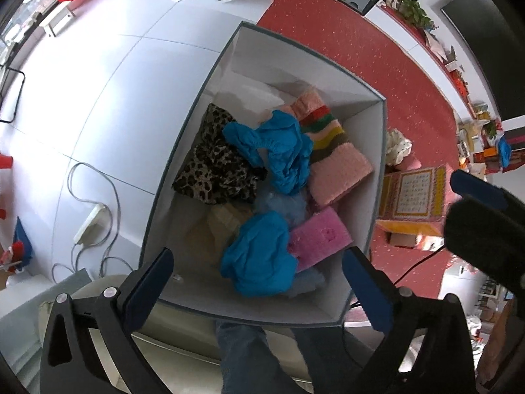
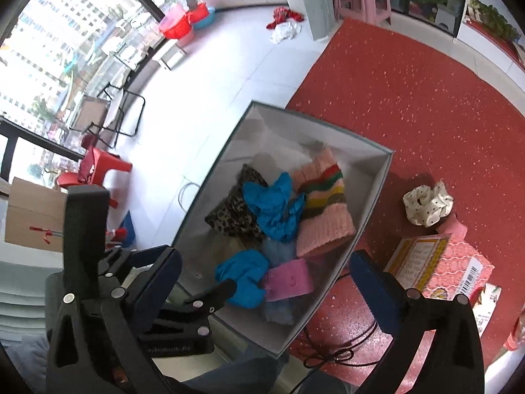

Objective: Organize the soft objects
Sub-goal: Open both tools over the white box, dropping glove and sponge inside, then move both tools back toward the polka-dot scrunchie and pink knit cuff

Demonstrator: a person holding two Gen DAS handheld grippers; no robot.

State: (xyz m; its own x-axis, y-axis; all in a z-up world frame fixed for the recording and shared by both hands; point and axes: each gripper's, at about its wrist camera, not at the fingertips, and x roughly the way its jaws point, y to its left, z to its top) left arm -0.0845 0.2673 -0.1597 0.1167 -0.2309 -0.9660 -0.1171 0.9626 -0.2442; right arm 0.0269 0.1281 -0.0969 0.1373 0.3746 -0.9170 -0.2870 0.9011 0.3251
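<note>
Box (image 1: 210,75) sits on the floor, straddling the edge where tile (image 1: 98,82) meets mat (image 1: 377,49) — tile to its left, mat to its right. Inside: leopard-print cloth (image 1: 213,164) at left, knit piece (image 1: 334,157) at right, crumpled cloth (image 1: 275,144) between and partly over both. Nearer the camera, a second crumpled cloth (image 1: 259,259) with a sponge block (image 1: 318,239) touching its right side. Outside, right of the box on the mat — a dotted cloth (image 2: 426,203), and a printed carton (image 2: 423,262) nearer. Power strip (image 1: 90,223) with cable on the tile, left of the box.
</note>
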